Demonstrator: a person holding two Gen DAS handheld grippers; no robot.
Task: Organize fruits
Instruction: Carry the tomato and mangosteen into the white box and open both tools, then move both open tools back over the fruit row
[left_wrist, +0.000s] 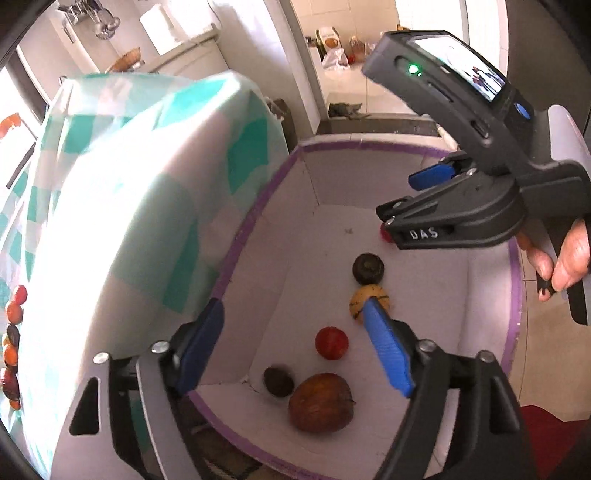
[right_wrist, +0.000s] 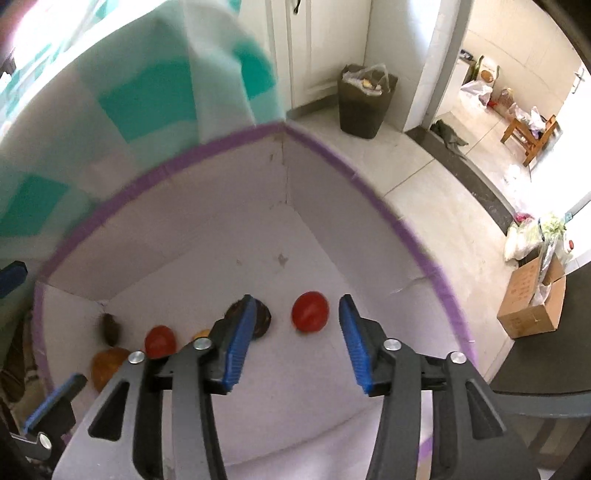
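Both grippers empty over the white box (right_wrist: 388, 221): right gripper (right_wrist: 295, 314) spread, red fruit (right_wrist: 310, 312) lying between its fingertips at frame centre, left gripper (left_wrist: 295, 314) spread above the yellow fruit (left_wrist: 360, 297); likely drop step done, next calls for fetching another fruit.

Left gripper (left_wrist: 295, 343): jaws spread wide, blue-padded fingers (left_wrist: 386, 354) far apart, nothing between them, pointing downward. Right gripper (right_wrist: 295, 332): jaws also wide apart, blue fingers (right_wrist: 352, 343) empty, angled down. In left wrist view, right gripper (left_wrist: 402, 201) seen from side, black body tilted forward and down, held by bare hand (left_wrist: 557, 258) with fingers curled round handle and trigger.
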